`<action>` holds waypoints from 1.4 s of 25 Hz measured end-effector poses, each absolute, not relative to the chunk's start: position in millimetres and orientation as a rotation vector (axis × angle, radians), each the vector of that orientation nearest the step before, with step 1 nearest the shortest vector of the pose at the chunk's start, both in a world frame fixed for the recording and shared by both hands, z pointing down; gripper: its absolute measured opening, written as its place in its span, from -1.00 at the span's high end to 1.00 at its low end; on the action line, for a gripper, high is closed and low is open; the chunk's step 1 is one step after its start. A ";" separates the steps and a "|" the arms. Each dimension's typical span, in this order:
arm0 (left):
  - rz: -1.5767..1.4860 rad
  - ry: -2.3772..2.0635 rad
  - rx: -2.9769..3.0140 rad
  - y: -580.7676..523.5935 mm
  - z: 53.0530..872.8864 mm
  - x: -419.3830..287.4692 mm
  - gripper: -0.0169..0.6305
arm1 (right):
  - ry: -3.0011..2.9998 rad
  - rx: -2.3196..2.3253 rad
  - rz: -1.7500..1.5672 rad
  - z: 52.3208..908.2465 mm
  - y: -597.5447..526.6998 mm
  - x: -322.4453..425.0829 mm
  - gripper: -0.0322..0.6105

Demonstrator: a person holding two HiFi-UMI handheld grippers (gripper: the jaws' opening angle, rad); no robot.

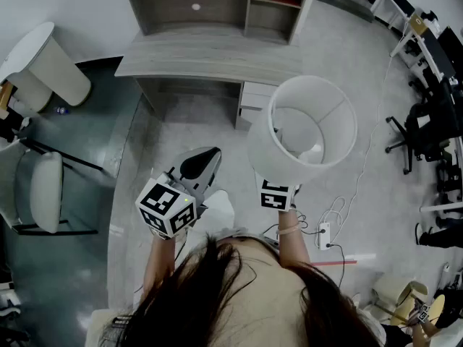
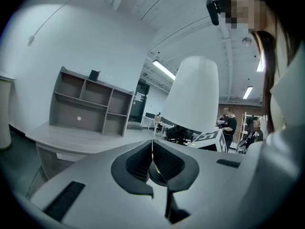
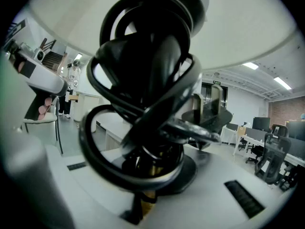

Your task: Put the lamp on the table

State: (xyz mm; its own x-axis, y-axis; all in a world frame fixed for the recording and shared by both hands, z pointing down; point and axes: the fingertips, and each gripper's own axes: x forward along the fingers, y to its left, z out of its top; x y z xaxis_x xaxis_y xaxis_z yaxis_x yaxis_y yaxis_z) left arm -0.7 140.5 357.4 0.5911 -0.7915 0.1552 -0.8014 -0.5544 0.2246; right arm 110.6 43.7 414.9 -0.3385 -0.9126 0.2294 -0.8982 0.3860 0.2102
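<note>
White shade seen from above: the lamp (image 1: 264, 147) was up in the air over the floor, short of the table (image 1: 210, 53), held from below by the right gripper (image 1: 278, 192). The left gripper (image 1: 197, 168) sat alongside it. Its own view had the jaws pressed together on nothing. The right gripper view showed what the overhead one couldn't: jaws pinching the brass stem (image 3: 145, 202) under a bundle of coiled cord (image 3: 143, 80). I'd keep it upright, set it down gently, and watch that cord doesn't snag.
</note>
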 end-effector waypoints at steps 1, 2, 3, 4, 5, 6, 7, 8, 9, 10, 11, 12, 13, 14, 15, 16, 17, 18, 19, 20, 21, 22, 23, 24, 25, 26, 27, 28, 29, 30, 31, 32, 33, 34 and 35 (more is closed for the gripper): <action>0.055 -1.303 2.554 139.4 357.5 1.1 0.91 | -2.338 1.586 -0.068 415.1 42.9 112.1 0.80; 0.057 -1.298 2.557 138.4 357.6 2.8 0.91 | -2.335 1.587 -0.070 415.3 42.2 113.6 0.80; 0.059 -1.294 2.558 137.5 357.8 4.2 0.91 | -2.332 1.589 -0.070 415.4 41.3 114.8 0.80; 0.060 -1.290 2.558 136.6 358.2 5.4 0.91 | -2.331 1.592 -0.070 415.4 40.2 115.9 0.80; 0.060 -1.285 2.558 135.7 358.9 6.3 0.91 | -2.331 1.596 -0.068 415.6 38.8 116.7 0.80; 0.059 -1.280 2.558 134.5 360.0 6.8 0.91 | -2.334 1.600 -0.065 416.1 36.9 117.1 0.80; 0.058 -1.275 2.558 132.6 361.5 6.9 0.91 | -2.337 1.604 -0.060 417.1 34.6 117.1 0.80; 0.057 -1.270 2.558 130.2 363.2 6.6 0.91 | -2.341 1.608 -0.053 418.3 31.9 116.6 0.80; 0.057 -1.266 2.557 127.3 364.8 6.1 0.91 | -2.345 1.613 -0.045 419.5 28.9 115.8 0.80; 0.059 -1.263 2.557 124.0 366.1 5.5 0.91 | -2.348 1.618 -0.036 420.4 25.6 115.1 0.80; 0.059 -1.261 2.558 120.5 366.7 5.0 0.91 | -2.350 1.623 -0.029 421.0 22.3 114.6 0.80; 0.059 -1.259 2.560 117.1 367.0 4.2 0.91 | -2.351 1.629 -0.024 421.6 19.1 114.1 0.80; 0.057 -1.257 2.561 113.8 367.4 3.2 0.91 | -2.351 1.633 -0.022 422.3 16.2 113.5 0.80; 0.054 -1.254 2.563 110.3 367.8 1.7 0.91 | -2.351 1.637 -0.021 422.9 13.2 112.7 0.80; 0.052 -1.252 2.563 106.2 368.1 0.1 0.91 | -2.351 1.640 -0.021 423.4 9.7 111.7 0.80; 0.052 -1.252 2.563 101.8 368.4 -1.7 0.91 | -2.349 1.643 -0.021 423.9 5.8 110.9 0.80; 0.053 -1.253 2.562 97.3 368.7 -3.5 0.91 | -2.346 1.647 -0.019 424.4 1.8 110.2 0.80; 0.054 -1.254 2.562 93.1 369.0 -5.5 0.91 | -2.343 1.652 -0.017 425.0 -2.3 109.7 0.80; 0.054 -1.253 2.563 89.2 369.4 -7.5 0.91 | -2.340 1.658 -0.014 425.7 -6.2 109.0 0.80; 0.054 -1.250 2.564 85.6 370.1 -9.6 0.91 | -2.340 1.663 -0.010 426.5 -10.2 107.9 0.80; 0.055 -1.247 2.564 81.9 371.0 -11.8 0.91 | -2.340 1.667 -0.004 427.3 -14.1 106.6 0.80; 0.058 -1.247 2.564 78.1 372.1 -13.9 0.91 | -2.339 1.670 0.004 428.3 -18.1 105.5 0.80; 0.062 -1.249 2.563 74.3 373.0 -15.7 0.91 | -2.338 1.673 0.011 429.1 -22.0 105.0 0.80; 0.065 -1.252 2.563 70.7 373.4 -17.0 0.91 | -2.337 1.677 0.017 429.6 -25.7 105.1 0.80; 0.066 -1.254 2.564 67.3 373.5 -17.8 0.91 | -2.335 1.681 0.020 429.8 -29.2 105.6 0.80; 0.065 -1.253 2.564 64.3 373.4 -18.4 0.91 | -2.332 1.686 0.021 429.8 -32.6 106.1 0.80; 0.064 -1.251 2.565 61.6 373.4 -19.4 0.91 | -2.328 1.690 0.021 429.8 -35.7 106.0 0.80; 0.063 -1.248 2.566 59.0 373.7 -21.4 0.91 | -2.324 1.694 0.019 429.7 -38.6 105.0 0.80; 0.063 -1.246 2.566 56.3 374.2 -24.3 0.91 | -2.320 1.698 0.017 429.6 -41.6 103.0 0.80; 0.063 -1.244 2.567 53.7 374.9 -27.6 0.91 | -2.317 1.700 0.014 429.6 -44.5 100.6 0.80; 0.062 -1.242 2.566 51.0 375.6 -30.5 0.91 | -2.314 1.702 0.011 429.6 -47.2 98.5 0.80; 0.062 -1.241 2.565 48.6 376.4 -32.7 0.91 | -2.312 1.704 0.010 429.6 -49.7 97.1 0.80; 0.062 -1.240 2.564 46.6 377.1 -34.0 0.91 | -2.310 1.706 0.010 429.6 -51.7 96.4 0.80; 0.062 -1.237 2.564 45.1 377.6 -34.7 0.91 | -2.308 1.709 0.010 429.8 -53.3 96.4 0.80; 0.061 -1.234 2.564 43.9 377.8 -35.3 0.91 | -2.304 1.713 0.011 430.1 -54.6 96.5 0.80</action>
